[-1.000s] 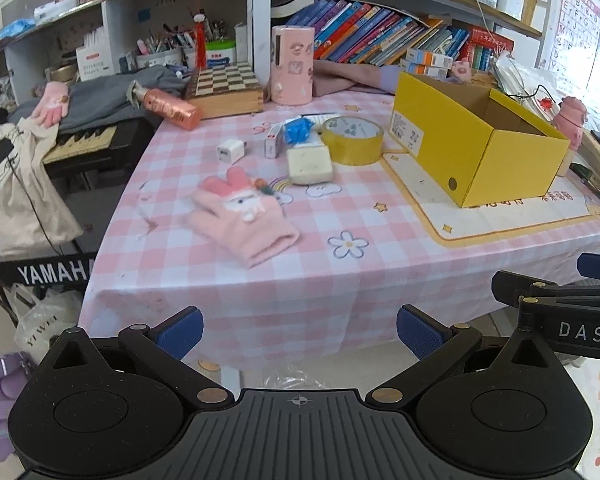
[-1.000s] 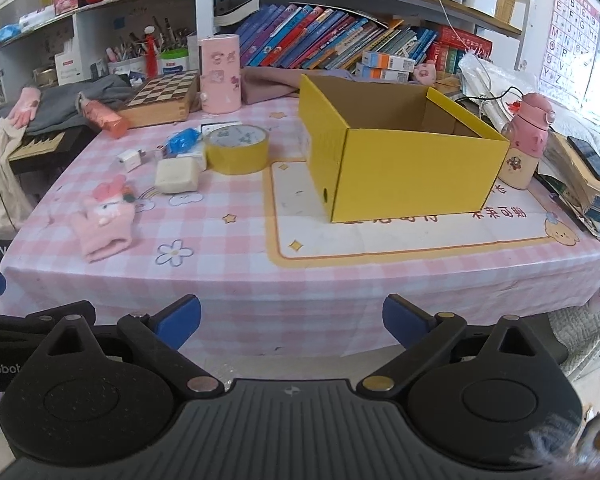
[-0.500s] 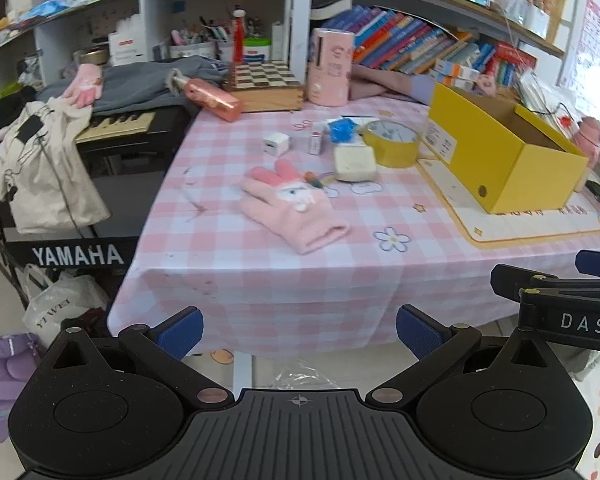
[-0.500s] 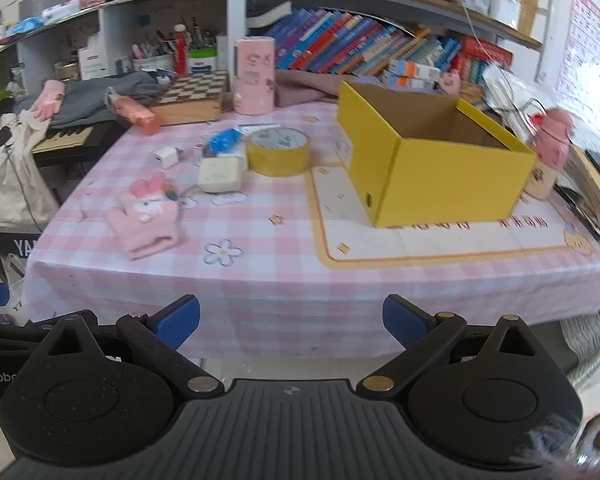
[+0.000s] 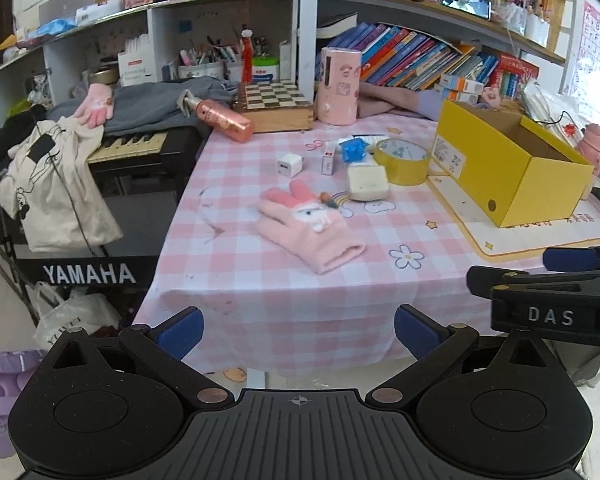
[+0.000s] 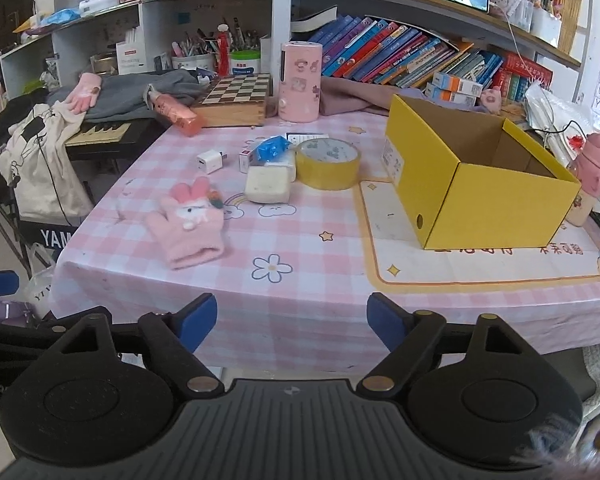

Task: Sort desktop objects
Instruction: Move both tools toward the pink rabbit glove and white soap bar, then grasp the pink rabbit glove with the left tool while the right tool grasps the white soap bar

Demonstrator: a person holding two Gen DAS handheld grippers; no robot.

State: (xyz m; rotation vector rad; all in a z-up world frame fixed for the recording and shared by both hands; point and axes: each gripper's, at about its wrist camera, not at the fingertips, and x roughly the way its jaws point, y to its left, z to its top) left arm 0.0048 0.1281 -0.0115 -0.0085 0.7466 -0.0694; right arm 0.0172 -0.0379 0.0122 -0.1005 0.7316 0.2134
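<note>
Left gripper stands open, holding nothing. Right gripper, jaws just narrowing, also open and empty, short of the table.

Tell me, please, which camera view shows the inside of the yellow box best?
The right wrist view: the yellow box sits nearer the middle there, with its open top and brown inner walls exposed. The left wrist view shows the box towards the right edge, its interior mostly hidden.

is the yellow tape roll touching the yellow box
Apart. The right wrist view shows bare tablecloth between the tape roll and the yellow box.
</note>
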